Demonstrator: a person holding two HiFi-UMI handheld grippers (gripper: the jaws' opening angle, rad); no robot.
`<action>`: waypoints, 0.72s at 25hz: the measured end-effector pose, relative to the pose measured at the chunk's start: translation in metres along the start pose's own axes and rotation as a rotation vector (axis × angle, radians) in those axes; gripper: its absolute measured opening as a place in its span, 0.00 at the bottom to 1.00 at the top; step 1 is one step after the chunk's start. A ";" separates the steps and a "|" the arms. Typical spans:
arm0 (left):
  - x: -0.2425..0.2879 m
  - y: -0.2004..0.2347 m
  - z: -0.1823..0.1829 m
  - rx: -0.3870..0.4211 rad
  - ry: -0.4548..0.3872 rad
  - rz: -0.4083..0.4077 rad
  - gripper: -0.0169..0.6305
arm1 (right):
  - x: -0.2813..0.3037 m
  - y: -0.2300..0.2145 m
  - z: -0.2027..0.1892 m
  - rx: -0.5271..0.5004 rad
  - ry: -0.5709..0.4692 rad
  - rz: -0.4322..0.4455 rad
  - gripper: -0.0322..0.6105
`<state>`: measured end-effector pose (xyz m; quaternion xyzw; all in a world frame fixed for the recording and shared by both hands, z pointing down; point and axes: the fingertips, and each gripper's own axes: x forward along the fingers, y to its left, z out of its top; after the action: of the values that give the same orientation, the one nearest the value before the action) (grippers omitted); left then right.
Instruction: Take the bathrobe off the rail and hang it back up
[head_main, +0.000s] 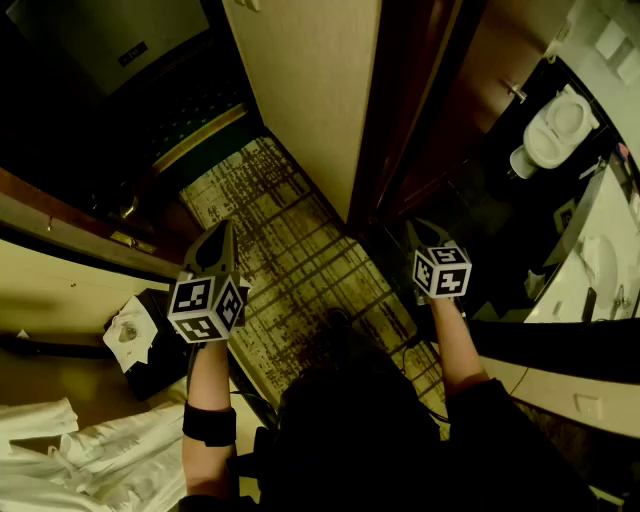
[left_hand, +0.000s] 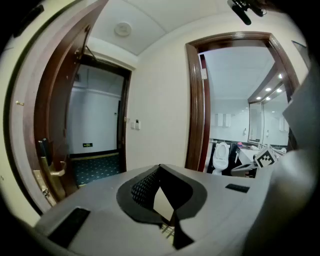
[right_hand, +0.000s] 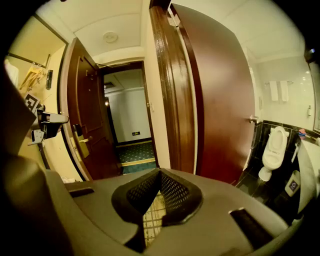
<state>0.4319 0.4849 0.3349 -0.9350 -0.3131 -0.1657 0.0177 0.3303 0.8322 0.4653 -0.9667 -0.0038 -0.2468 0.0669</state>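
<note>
The person is holding the left gripper and the right gripper out over the patterned carpet, each tilting slightly down with its jaws pressed together on nothing, probably just being carried between steps. No bathrobe is showing on a rail. Crumpled white cloth that may be it is lying low beside the left forearm, well behind both grippers.

Dim, perhaps underexposed; fisheye-warped edges
</note>
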 end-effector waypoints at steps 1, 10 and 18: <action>-0.001 0.004 -0.001 -0.001 0.001 0.007 0.03 | 0.003 0.007 0.006 -0.014 -0.007 0.014 0.07; -0.042 0.070 -0.015 -0.061 -0.001 0.172 0.03 | 0.059 0.105 0.050 -0.139 -0.022 0.212 0.07; -0.130 0.151 -0.042 -0.161 -0.015 0.454 0.03 | 0.115 0.242 0.076 -0.298 -0.007 0.492 0.07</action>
<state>0.4108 0.2824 0.3435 -0.9810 -0.0805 -0.1751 -0.0223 0.4767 0.5989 0.4235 -0.9387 0.2667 -0.2177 -0.0180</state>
